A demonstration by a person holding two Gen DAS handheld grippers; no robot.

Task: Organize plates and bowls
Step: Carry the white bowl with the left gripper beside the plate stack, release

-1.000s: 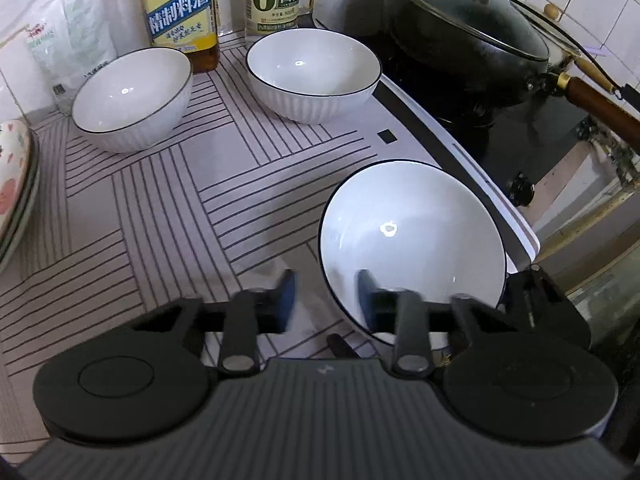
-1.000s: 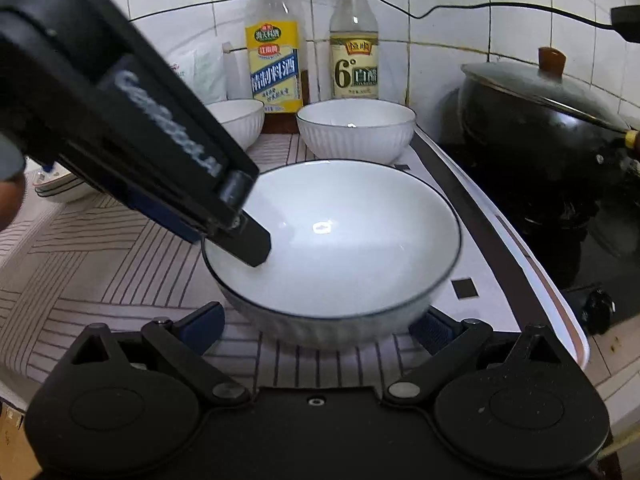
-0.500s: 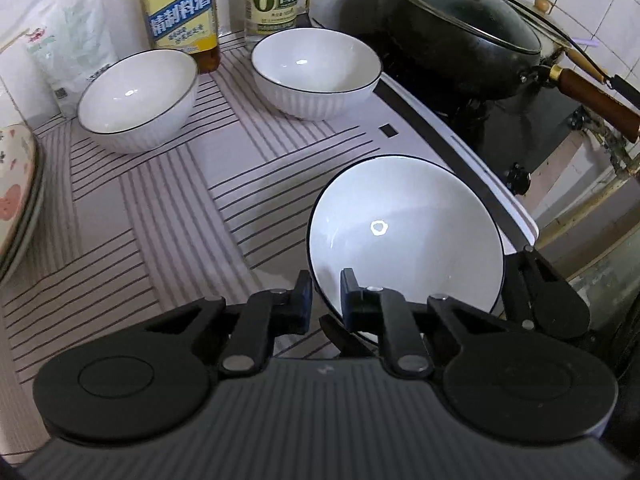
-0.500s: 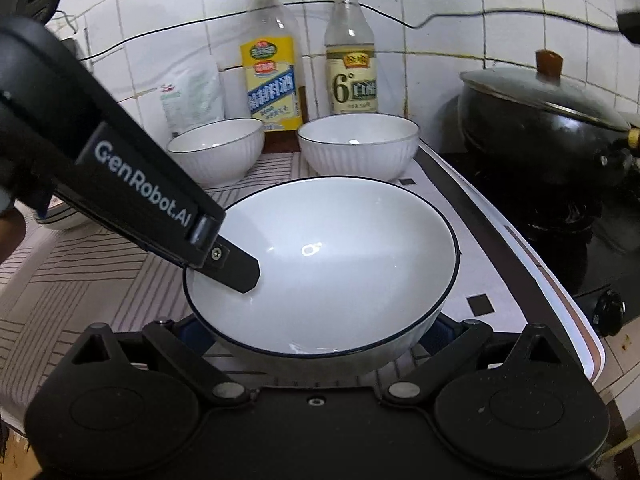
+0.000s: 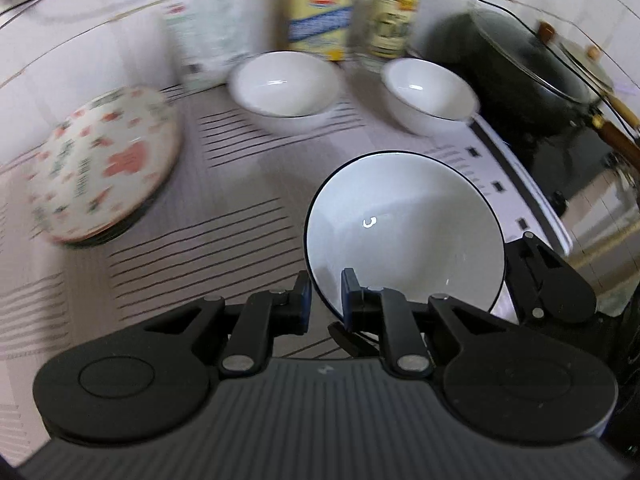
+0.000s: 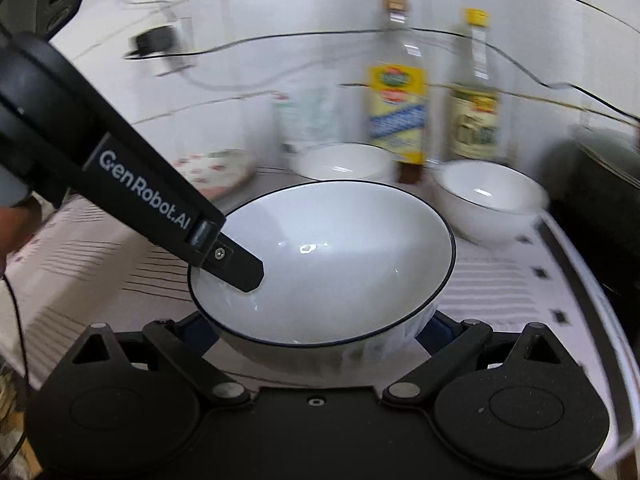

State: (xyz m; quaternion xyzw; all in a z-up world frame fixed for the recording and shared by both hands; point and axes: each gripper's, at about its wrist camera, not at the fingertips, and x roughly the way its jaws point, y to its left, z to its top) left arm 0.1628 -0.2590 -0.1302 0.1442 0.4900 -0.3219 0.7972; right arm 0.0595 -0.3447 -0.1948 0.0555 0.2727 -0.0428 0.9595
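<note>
two tools on one bowl (image 5: 404, 228); left tool (image 5: 326, 300) just clamped its rim at 7 o'clock, right tool (image 6: 320, 330) cradles its base, grip unclear; bowl now off tabletop (image 5: 192, 240), likely heading to stack on bowls (image 5: 284, 84) at 12.

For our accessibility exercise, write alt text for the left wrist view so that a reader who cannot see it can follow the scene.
The left gripper pinches the near rim of a white bowl with a dark edge, above a striped countertop. Behind stand two more white bowls, a floral plate stack at left, blurred bottles and a lidded black pot.
</note>
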